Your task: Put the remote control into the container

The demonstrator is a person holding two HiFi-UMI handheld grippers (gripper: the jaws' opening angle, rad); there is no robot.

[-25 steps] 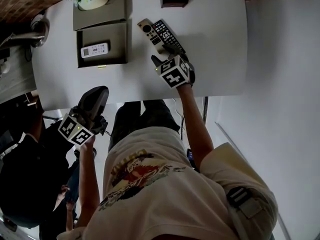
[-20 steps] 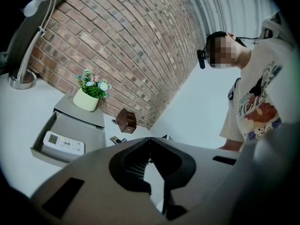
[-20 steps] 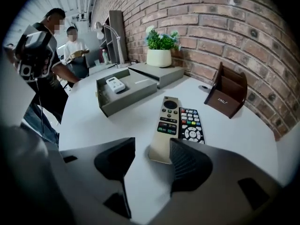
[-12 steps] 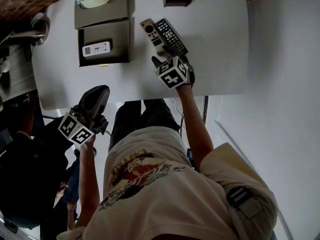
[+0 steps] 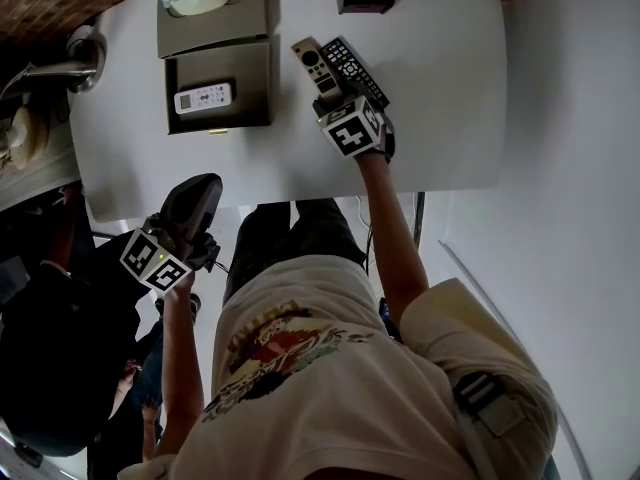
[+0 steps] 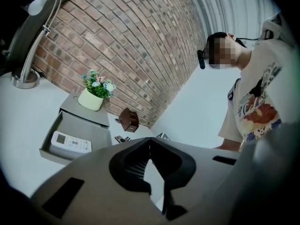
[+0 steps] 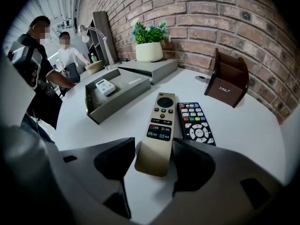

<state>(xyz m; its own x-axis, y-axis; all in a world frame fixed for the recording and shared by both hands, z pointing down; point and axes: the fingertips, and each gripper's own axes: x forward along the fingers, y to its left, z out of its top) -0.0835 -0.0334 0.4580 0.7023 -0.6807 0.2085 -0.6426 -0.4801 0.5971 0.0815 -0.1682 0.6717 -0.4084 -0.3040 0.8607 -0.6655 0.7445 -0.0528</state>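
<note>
Right tool (image 7: 153, 150) is over the white desk (image 5: 440, 88), well apart from the grey tray container (image 5: 250, 83); its jaws stand apart, straddling the gold remote control's (image 7: 159, 125) near end; grasping looks to be in hand; next, close squarely, lift, carry across; left tool (image 6: 150, 144) has its jaws together.

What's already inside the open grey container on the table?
One white remote control lies flat on the floor of the grey container; the rest of the floor looks bare. In the right gripper view the container's near wall hides a strip of floor.
</note>
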